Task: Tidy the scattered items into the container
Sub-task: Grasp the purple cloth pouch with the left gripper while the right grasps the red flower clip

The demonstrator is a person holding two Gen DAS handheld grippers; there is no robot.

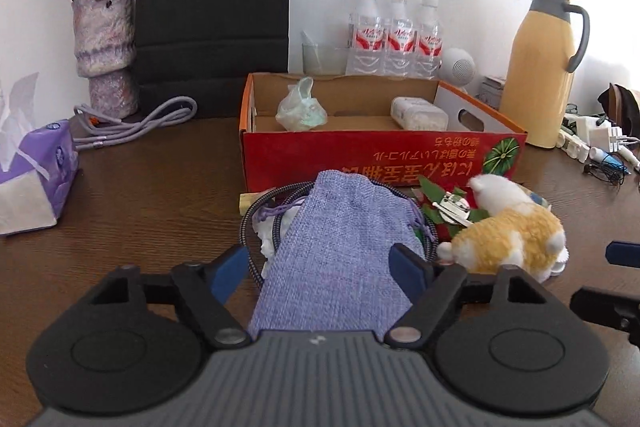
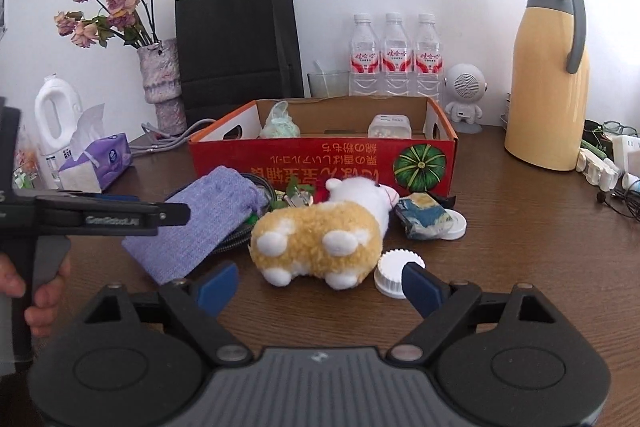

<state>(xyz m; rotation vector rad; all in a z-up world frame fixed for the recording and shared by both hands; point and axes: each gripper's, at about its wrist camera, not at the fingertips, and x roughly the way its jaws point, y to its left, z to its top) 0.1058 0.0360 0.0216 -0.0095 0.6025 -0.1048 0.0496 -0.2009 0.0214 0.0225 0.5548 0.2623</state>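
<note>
A red cardboard box [image 1: 360, 159] [image 2: 320, 151] stands open mid-table, with a crumpled green bag [image 1: 302, 107] and a white container [image 1: 418, 113] inside. In front of it lies a purple woven pouch [image 1: 344, 227] [image 2: 208, 223] over a braided cable [image 1: 250, 223]. My left gripper [image 1: 320, 265] straddles the pouch, open; its right pad is at the cloth and a gap shows at the left pad. Just right of the pouch lies a yellow-and-white plush toy [image 1: 508, 231] [image 2: 320, 231]. My right gripper [image 2: 320, 285] stands open just short of the toy, a white ribbed cap [image 2: 394, 273] by its right finger.
A blue patterned packet [image 2: 422, 215] and a round white lid [image 2: 456, 225] lie right of the toy. A tissue pack [image 1: 36, 171], vase [image 1: 106, 47] and black bag [image 1: 216, 7] stand left; water bottles [image 1: 396, 35], a speaker [image 2: 464, 95] and a yellow jug [image 1: 544, 67] behind.
</note>
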